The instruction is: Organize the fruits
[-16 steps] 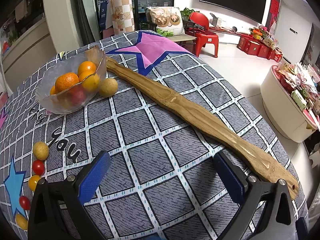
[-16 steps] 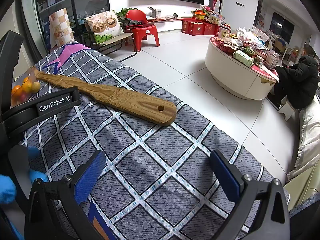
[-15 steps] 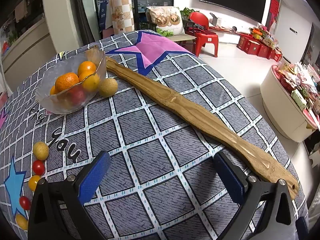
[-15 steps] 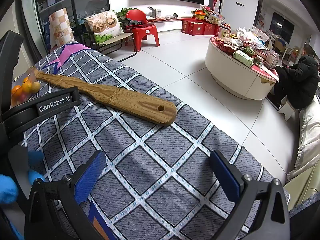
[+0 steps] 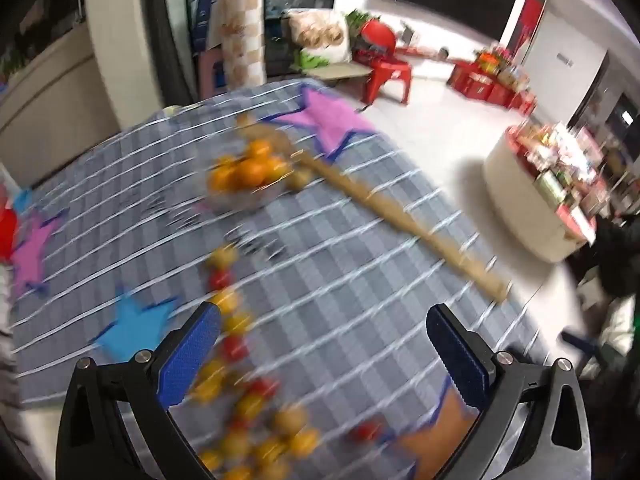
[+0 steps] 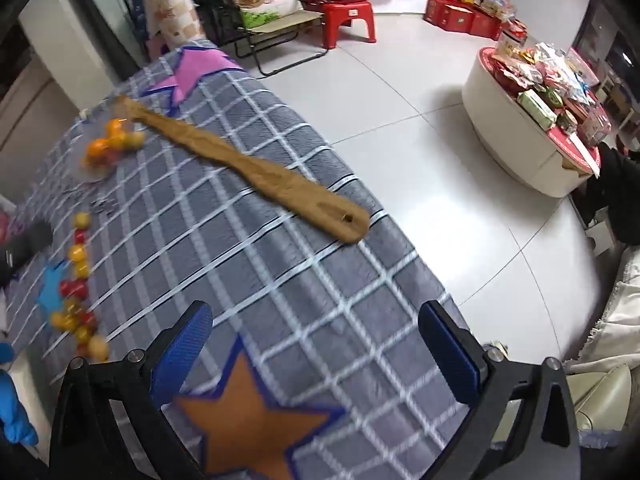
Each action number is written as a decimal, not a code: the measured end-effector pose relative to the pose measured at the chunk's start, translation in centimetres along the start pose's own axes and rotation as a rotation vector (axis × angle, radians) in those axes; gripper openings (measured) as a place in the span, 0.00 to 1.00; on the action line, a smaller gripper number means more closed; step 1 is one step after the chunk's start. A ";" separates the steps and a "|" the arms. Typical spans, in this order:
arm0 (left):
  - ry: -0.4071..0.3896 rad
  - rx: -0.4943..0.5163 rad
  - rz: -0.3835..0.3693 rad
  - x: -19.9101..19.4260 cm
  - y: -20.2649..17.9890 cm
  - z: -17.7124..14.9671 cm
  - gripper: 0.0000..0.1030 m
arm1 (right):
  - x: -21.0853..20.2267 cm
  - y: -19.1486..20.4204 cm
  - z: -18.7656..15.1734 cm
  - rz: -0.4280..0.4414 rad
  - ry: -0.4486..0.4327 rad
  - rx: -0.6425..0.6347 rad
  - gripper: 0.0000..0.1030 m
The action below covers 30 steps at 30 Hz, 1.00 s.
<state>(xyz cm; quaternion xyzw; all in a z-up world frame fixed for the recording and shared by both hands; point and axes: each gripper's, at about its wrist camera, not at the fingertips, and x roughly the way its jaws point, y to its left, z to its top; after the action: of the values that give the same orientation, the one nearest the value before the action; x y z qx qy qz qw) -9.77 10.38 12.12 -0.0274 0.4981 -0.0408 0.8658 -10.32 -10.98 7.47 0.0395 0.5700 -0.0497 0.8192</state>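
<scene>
Your left gripper (image 5: 322, 344) and right gripper (image 6: 314, 340) both gape wide, empty, over the grey checked star tablecloth (image 6: 256, 248). Loose small fruits (image 6: 78, 280) line its left side; glass bowl (image 5: 244, 184) of oranges touches the long wooden paddle (image 6: 248, 168); white tiled floor (image 6: 420, 128), red stool (image 6: 348, 16) beyond.

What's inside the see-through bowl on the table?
The glass bowl holds orange fruits, piled up. The right wrist view also shows something red among them. Anything underneath the pile is hidden, and the picture is blurry.
</scene>
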 end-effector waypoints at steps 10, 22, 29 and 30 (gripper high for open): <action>0.169 0.048 0.089 -6.9 6.5 -8.3 1.00 | -6.1 2.0 -5.0 0.078 0.148 -0.109 1.00; 0.145 -0.008 0.143 -13.9 8.3 -10.7 1.00 | -11.2 6.7 -5.1 0.153 0.139 -0.355 1.00; 0.137 -0.255 0.236 -15.1 7.4 -12.1 1.00 | -12.9 4.7 -3.1 0.204 0.088 -0.506 1.00; 0.138 -0.277 0.243 -15.3 6.8 -12.5 1.00 | -13.0 4.1 -2.9 0.209 0.086 -0.517 1.00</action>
<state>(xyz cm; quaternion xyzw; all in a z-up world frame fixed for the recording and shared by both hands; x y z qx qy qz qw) -27.97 18.61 18.39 -0.0831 0.5567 0.1311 0.8161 -16.95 -6.09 18.70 -0.1101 0.5909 0.1840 0.7777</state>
